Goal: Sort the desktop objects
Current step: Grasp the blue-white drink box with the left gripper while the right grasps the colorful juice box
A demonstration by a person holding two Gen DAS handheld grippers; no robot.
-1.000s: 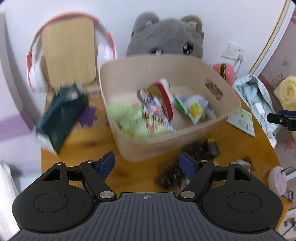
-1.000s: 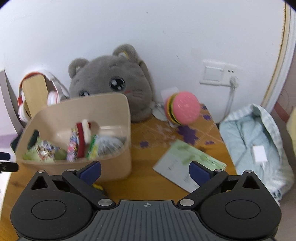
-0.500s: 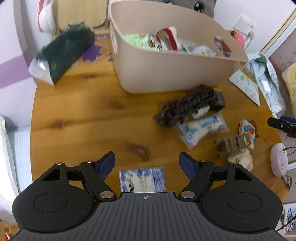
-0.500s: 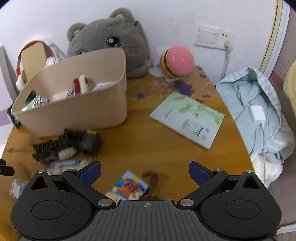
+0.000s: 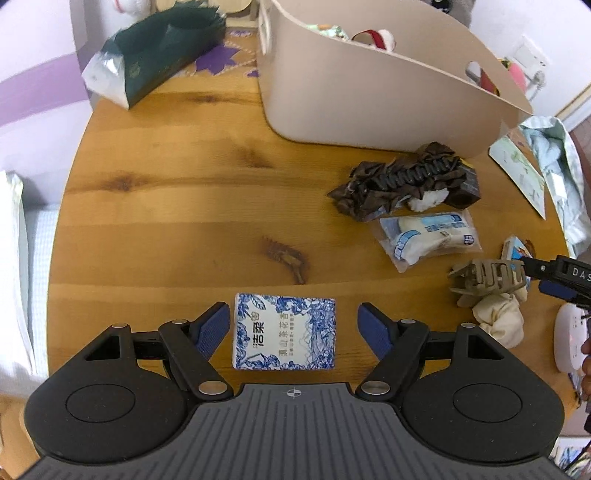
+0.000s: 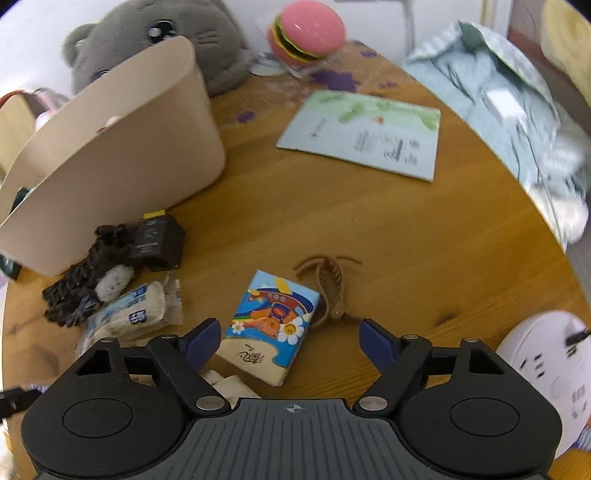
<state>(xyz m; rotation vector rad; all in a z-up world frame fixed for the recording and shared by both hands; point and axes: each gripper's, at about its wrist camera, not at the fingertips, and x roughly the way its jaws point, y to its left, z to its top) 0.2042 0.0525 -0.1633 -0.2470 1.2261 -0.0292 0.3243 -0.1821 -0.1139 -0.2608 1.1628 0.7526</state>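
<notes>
My left gripper (image 5: 293, 326) is open, its fingers on either side of a blue-and-white tissue pack (image 5: 284, 331) lying flat on the wooden table (image 5: 166, 206). My right gripper (image 6: 290, 341) is open, low over a cartoon tissue pack (image 6: 267, 325) that sits toward its left finger; a brown hair claw (image 6: 328, 290) lies just beyond. The beige bin (image 5: 369, 85) holding snack packets stands at the back, also in the right wrist view (image 6: 110, 162). A dark scrunchie pile (image 5: 402, 181), a white snack packet (image 5: 428, 236) and a cream cloth (image 5: 498, 317) lie between.
A dark green bag (image 5: 155, 55) lies at the table's far left. A pale booklet (image 6: 365, 134), a burger toy (image 6: 306, 29), a grey plush cat (image 6: 166, 40) and a light blue garment (image 6: 498, 99) sit at the back right. A white round device (image 6: 546, 354) is near the right edge.
Both grippers have dropped from bin height and tilted down toward the table front. The left now straddles the blue tissue pack; the right has closed in on the cartoon pack.
</notes>
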